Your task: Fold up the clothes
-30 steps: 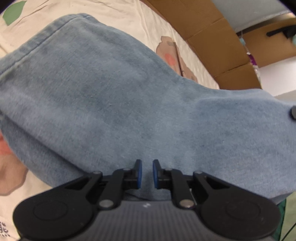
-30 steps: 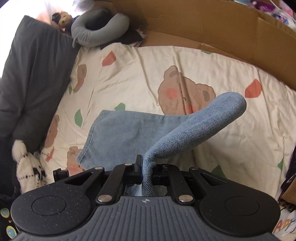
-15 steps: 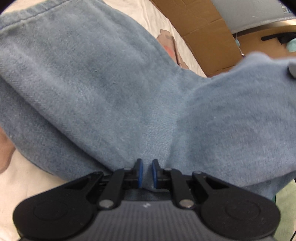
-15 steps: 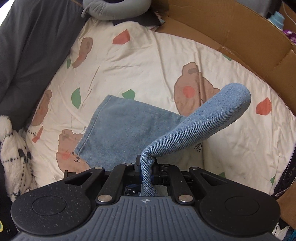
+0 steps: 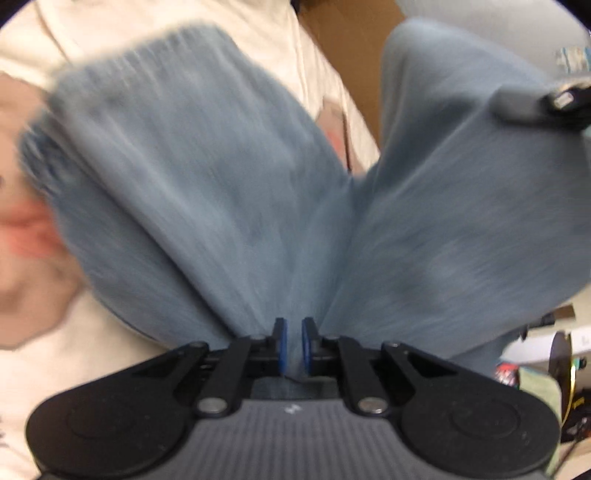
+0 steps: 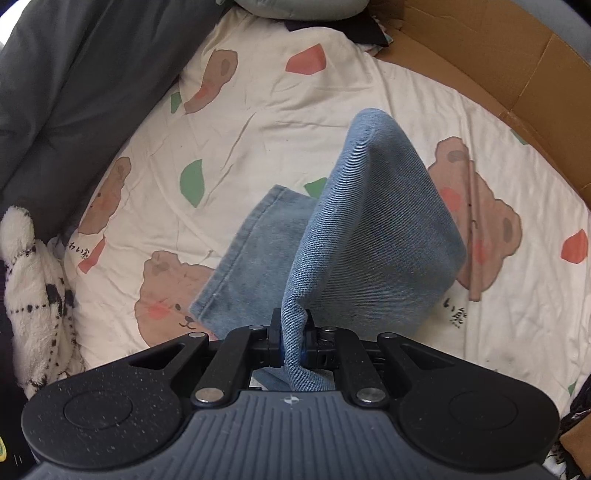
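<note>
A light blue denim garment [image 6: 373,229] is lifted off a cream bedsheet [image 6: 258,110] printed with bears. My right gripper [image 6: 292,334] is shut on a bunched fold of it, and the cloth rises ahead in a tall hump while its hemmed end [image 6: 255,236] still lies on the sheet. In the left wrist view the same denim garment [image 5: 229,206] fills the frame, blurred by motion, spreading in two lobes from my left gripper [image 5: 292,345], which is shut on the cloth. A part of the other gripper [image 5: 554,101] shows at the upper right.
A dark grey duvet [image 6: 62,92] lies along the left, with a white and black plush toy [image 6: 33,295] below it. Cardboard walls [image 6: 498,66] border the sheet at the back right. A grey neck pillow [image 6: 295,7] sits at the top edge.
Both grippers have carried the denim farther over the sheet. The raised fold in the right wrist view swung from pointing right to standing upright ahead. The left wrist view became motion blurred.
</note>
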Tool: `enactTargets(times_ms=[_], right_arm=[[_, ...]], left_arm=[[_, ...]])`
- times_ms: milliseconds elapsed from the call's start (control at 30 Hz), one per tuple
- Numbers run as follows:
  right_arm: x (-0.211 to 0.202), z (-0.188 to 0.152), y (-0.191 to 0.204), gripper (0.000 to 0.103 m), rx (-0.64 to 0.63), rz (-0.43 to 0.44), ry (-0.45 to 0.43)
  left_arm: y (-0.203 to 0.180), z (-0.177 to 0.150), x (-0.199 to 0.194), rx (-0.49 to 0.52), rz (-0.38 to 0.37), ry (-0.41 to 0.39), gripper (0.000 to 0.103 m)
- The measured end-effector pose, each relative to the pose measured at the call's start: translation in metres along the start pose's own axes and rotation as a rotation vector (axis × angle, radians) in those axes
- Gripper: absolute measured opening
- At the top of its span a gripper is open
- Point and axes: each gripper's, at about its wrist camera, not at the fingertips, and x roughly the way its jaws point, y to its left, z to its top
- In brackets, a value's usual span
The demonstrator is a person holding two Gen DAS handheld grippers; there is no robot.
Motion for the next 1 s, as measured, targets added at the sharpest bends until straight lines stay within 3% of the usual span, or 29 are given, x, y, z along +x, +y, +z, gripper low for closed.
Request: enactTargets(times_ms=[167, 500, 700, 1000], right_arm=[[0.029, 0.005, 0.011, 0.006, 0.022, 0.018, -0.008], [0.094, 0.012, 0.029, 0.006, 0.033, 0.026, 0.008], [0.122, 0.013, 0.040, 0.006, 0.023, -0.002, 0.011], [0.122, 0.010, 0.055, 0.006, -0.058, 0.005, 0.005]], left_arm=[[0.006, 0.015, -0.044, -0.028, 0.012, -0.113, 0.008], [0.030, 0.043, -0.110, -0.103, 0.105, -0.301, 0.008], [0.041, 0.047, -0.127, -0.109, 0.146, -0.327, 0.008], [0.043, 0.052, -0.131, -0.093, 0.177, -0.338, 0.008]])
